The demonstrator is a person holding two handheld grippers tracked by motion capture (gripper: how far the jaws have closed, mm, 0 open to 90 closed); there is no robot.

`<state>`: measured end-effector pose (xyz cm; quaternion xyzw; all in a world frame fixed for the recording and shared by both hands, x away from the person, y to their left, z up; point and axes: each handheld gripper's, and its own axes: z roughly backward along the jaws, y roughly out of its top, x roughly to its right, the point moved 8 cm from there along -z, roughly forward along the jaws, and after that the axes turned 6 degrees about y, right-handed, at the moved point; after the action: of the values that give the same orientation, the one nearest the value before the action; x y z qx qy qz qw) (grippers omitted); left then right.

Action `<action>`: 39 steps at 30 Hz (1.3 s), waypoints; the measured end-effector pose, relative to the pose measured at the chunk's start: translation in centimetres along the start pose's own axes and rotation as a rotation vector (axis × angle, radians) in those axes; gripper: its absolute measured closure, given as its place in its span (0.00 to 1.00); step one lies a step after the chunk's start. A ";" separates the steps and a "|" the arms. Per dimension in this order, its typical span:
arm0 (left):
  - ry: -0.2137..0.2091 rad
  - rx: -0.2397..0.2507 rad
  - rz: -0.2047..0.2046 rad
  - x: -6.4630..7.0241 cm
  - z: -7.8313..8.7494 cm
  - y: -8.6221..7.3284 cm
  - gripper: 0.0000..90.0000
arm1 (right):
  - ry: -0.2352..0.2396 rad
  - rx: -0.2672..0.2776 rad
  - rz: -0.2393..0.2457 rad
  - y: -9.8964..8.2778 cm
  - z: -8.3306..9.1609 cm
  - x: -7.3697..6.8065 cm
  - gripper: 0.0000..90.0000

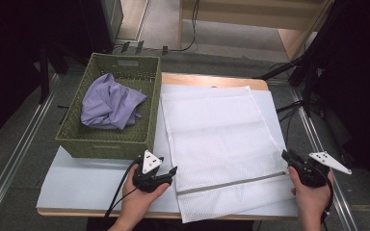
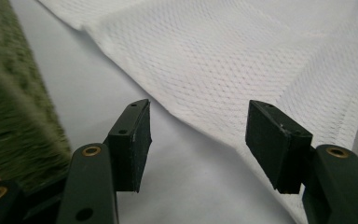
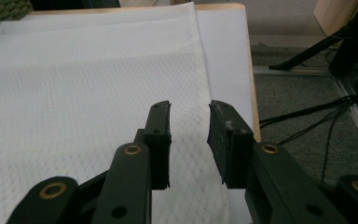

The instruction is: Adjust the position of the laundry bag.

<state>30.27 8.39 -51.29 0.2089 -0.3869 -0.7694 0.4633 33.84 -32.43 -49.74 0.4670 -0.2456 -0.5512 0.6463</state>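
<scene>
White-covered tabletop: white mesh laundry bag spread flat, grey zipper near front edge. Left gripper at bag's left edge, right gripper at right edge; both parted, gripping nothing. Green wicker basket with lavender cloth alongside.
</scene>
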 end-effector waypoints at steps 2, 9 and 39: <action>0.020 -0.029 -0.012 0.5 -1.1 0.0 0.46 | 0.011 -0.008 -0.012 -0.5 -0.1 0.4 0.73; 0.121 -0.094 -0.047 0.8 -2.7 -0.1 0.46 | 0.007 -0.093 -0.060 -1.8 -1.0 1.8 0.61; 0.075 -0.108 -0.117 0.6 -3.3 0.7 1.00 | -0.040 -0.272 -0.002 -3.7 -1.9 0.9 0.99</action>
<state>32.61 6.34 -52.78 0.2343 -0.3144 -0.8066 0.4424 33.91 -32.46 -54.00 0.3642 -0.1813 -0.5892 0.6981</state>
